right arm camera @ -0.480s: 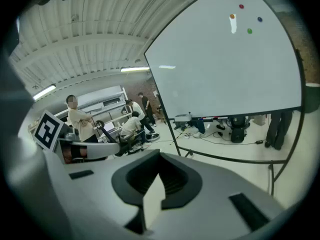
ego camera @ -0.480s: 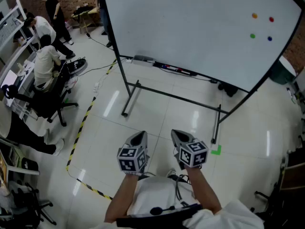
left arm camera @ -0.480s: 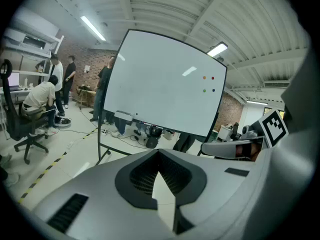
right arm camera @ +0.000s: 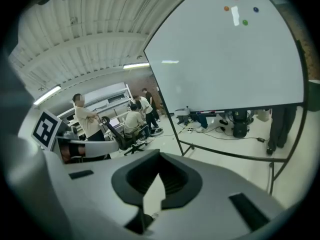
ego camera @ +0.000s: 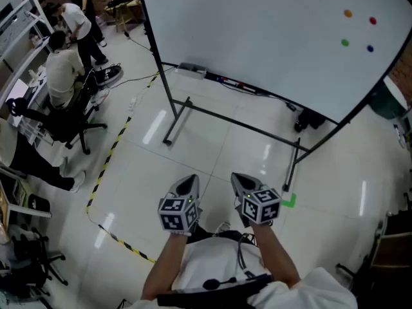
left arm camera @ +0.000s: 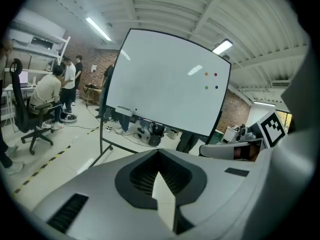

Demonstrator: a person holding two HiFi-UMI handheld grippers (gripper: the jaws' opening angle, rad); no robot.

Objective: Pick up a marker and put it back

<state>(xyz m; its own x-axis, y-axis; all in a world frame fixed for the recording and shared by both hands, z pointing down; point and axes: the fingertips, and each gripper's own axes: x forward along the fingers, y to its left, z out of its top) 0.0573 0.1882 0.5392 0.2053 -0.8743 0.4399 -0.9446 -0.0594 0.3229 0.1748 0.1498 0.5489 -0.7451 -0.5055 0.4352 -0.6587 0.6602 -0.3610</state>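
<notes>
A large whiteboard (ego camera: pixel 270 37) on a black wheeled stand stands ahead of me. Markers (ego camera: pixel 235 85) lie in a row on its tray, with an eraser (ego camera: pixel 192 69) at the tray's left end. My left gripper (ego camera: pixel 188 181) and right gripper (ego camera: pixel 239 179) are side by side above the floor, well short of the board. Both have their jaws together with nothing between them. The left gripper view looks past the left gripper (left arm camera: pixel 159 152) at the whiteboard (left arm camera: pixel 165 84). From the right gripper (right arm camera: pixel 160 155), the whiteboard (right arm camera: pixel 225 64) shows at an angle.
Several coloured magnets (ego camera: pixel 359 31) sit at the board's upper right. The stand's base bar (ego camera: pixel 238 126) and foot (ego camera: pixel 175 124) cross the tiled floor. People sit and stand at desks and office chairs (ego camera: pixel 61 118) on the left, beyond yellow-black floor tape (ego camera: pixel 109 166).
The head view has shifted slightly, so the board and the people sit a little differently in the picture. Both grippers stay where they were, jaws together.
</notes>
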